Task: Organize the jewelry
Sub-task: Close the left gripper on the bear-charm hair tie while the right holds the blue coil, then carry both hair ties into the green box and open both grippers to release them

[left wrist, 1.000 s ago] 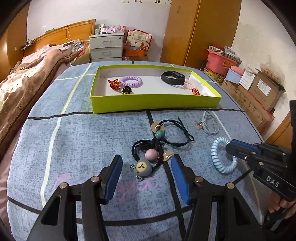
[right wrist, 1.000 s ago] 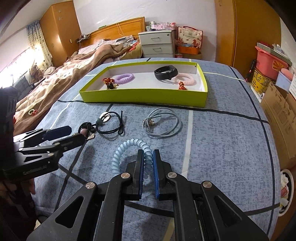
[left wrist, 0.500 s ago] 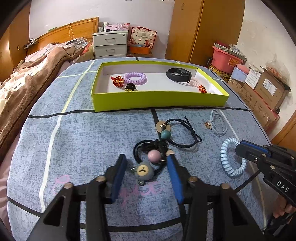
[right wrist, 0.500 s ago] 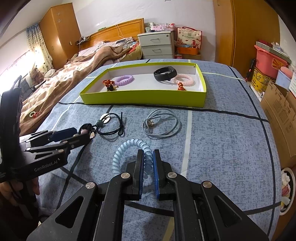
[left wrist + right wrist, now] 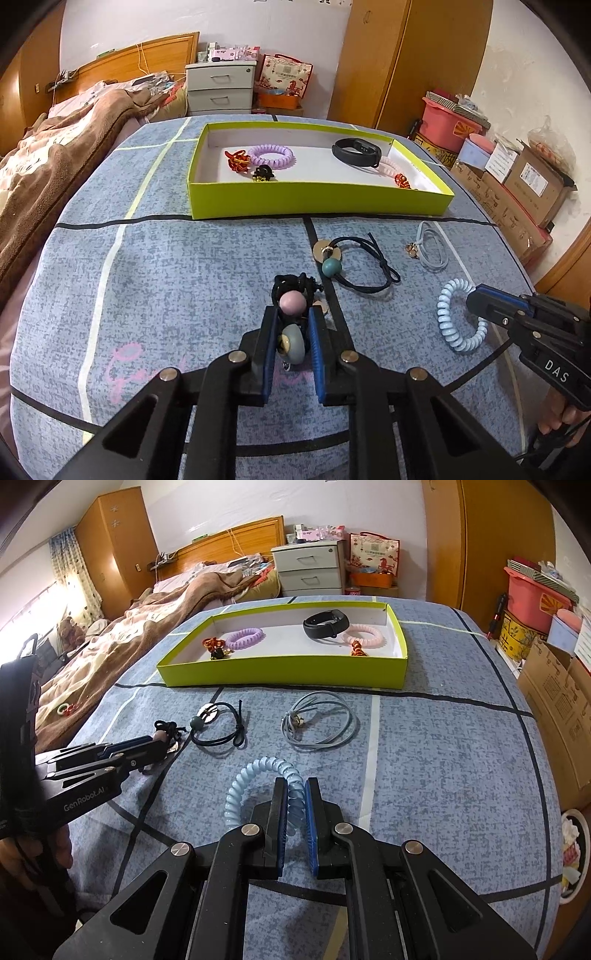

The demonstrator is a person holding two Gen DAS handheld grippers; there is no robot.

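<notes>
Change: left gripper [image 5: 291, 334] jaws, wide apart a second ago, are closing now around the grey charm hair tie [image 5: 291, 345]; both hands hold their places.
Left gripper: blue pads flank the grey round charm, which sits between them and fills the gap; its pink bead [image 5: 292, 301] and black cord lie just past the fingertips, toward 12 o'clock.
Right gripper [image 5: 295, 797]: jaws together, clamped on the light blue spiral hair tie [image 5: 258, 775]; the coil loops out toward 10 o'clock on the blue bedcover [image 5: 443, 775].
Green tray [image 5: 317, 201]: at 12 o'clock from the left gripper; holds a purple spiral tie [image 5: 271, 156], black wristband [image 5: 356, 151], pink spiral tie [image 5: 364, 637], and small red and black pieces.
Loose items: black cord with teal bead [image 5: 354, 264] at 1 o'clock from the left gripper, grey cord bracelet [image 5: 319, 722] between the tray and the right gripper.
</notes>
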